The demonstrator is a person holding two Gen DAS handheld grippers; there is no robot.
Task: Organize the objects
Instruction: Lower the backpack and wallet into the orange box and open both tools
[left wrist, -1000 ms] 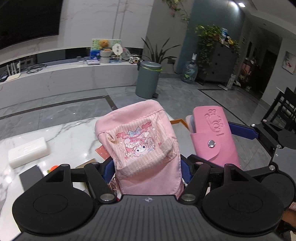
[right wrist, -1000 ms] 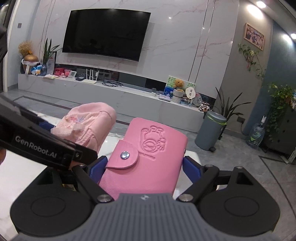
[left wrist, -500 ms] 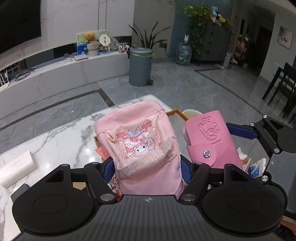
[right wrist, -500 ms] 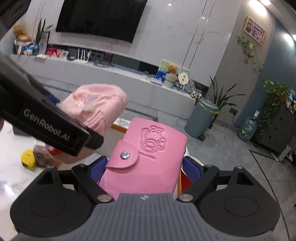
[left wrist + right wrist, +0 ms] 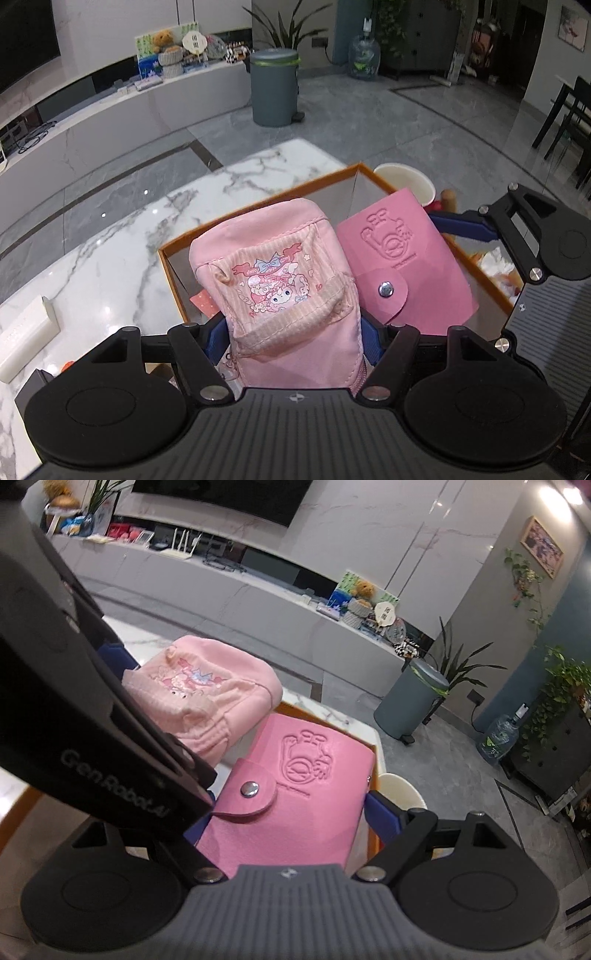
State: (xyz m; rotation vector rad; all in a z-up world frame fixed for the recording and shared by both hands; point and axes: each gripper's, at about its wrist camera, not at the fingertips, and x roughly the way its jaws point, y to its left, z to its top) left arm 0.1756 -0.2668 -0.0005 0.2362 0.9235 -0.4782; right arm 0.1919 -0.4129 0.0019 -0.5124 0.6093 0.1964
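You hold one pink thing in each tool, and both hang over the orange-rimmed box (image 5: 258, 201), I think so that you can lower them in together. Your left gripper (image 5: 291, 332) pinches the pink cartoon pouch (image 5: 280, 280) by its lower part, so its closed top points toward 12 o'clock, over the inside of the box. Your right gripper (image 5: 284, 812) pinches the pink snap wallet (image 5: 295, 790) across its width, flap side up, with the jaws standing wide because the wallet is wide.

In the left wrist view the wallet is at 3 o'clock of the pouch, and the two look touching or nearly so; I cannot tell which. This is the main thing in the way: the two tools are crowded, and in the right wrist view the body of the left tool covers the whole 9 o'clock side.

The box is not empty. A small reddish card (image 5: 201, 301) lies on its floor at 9 o'clock of the pouch. Outside the rim, a paper cup (image 5: 406, 182) stands at 1 o'clock, just beside the corner. On the marble table (image 5: 110, 240), a white block (image 5: 26, 336) lies well apart at 9 o'clock.
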